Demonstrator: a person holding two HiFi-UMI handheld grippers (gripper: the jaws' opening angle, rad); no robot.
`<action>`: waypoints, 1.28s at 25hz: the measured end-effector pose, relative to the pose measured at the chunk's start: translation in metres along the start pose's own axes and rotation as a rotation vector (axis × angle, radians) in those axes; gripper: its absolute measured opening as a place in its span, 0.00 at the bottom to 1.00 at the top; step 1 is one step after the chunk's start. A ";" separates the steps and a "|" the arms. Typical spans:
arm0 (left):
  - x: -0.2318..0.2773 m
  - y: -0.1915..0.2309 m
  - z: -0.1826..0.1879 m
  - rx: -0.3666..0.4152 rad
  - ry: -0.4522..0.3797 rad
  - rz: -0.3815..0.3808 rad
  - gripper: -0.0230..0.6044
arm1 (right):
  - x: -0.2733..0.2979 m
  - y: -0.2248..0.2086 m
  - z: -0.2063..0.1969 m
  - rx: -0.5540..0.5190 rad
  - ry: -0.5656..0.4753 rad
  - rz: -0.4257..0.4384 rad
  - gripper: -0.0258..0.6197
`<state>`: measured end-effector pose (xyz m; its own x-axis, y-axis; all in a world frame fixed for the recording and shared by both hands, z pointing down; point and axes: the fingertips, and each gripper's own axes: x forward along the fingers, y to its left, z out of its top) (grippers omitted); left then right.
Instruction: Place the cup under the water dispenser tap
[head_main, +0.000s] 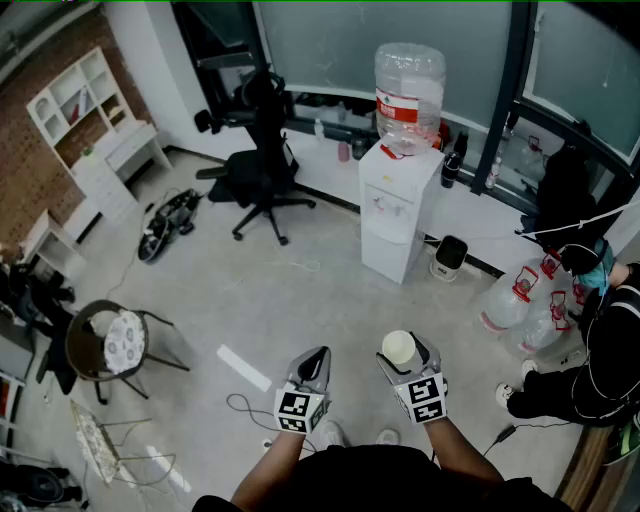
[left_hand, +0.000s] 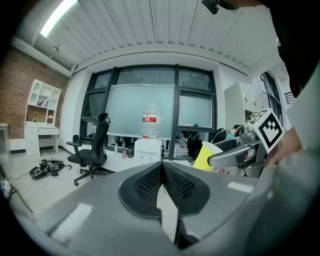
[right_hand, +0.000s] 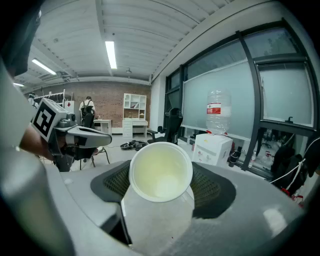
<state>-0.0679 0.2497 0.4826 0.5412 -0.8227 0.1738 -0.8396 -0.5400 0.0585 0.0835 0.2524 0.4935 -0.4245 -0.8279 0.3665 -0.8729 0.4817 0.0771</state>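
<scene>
Right gripper (head_main: 405, 352): jaws clamped on either side of the pale yellow cup (right_hand: 161, 172), mouth upward and empty. It sits at lower centre of the head view. Left gripper (head_main: 312, 365): jaws pressed together on nothing, just left of the right one. The water dispenser (head_main: 398, 210) stands well apart, almost directly above the cup in the head view and right of centre in the right gripper view. Judgement: carry the cup straight ahead with the right hand; the tap is too small to locate.

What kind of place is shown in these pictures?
Probably an office or workroom: a black swivel office chair, a white floor-standing water dispenser with a large clear plastic bottle on top, and a white shelved desk against a red brick wall.
</scene>
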 end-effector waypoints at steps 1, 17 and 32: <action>-0.001 -0.002 -0.002 -0.006 0.005 -0.002 0.07 | -0.001 -0.001 -0.002 0.002 0.005 -0.004 0.60; 0.000 0.038 -0.001 0.004 0.001 -0.050 0.07 | 0.030 0.021 0.022 0.029 -0.016 -0.041 0.61; 0.009 0.082 -0.007 0.014 0.013 -0.134 0.07 | 0.077 0.038 0.040 0.059 -0.014 -0.101 0.61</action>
<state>-0.1319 0.1990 0.4962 0.6474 -0.7410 0.1782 -0.7594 -0.6471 0.0678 0.0076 0.1954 0.4880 -0.3368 -0.8753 0.3470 -0.9237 0.3786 0.0584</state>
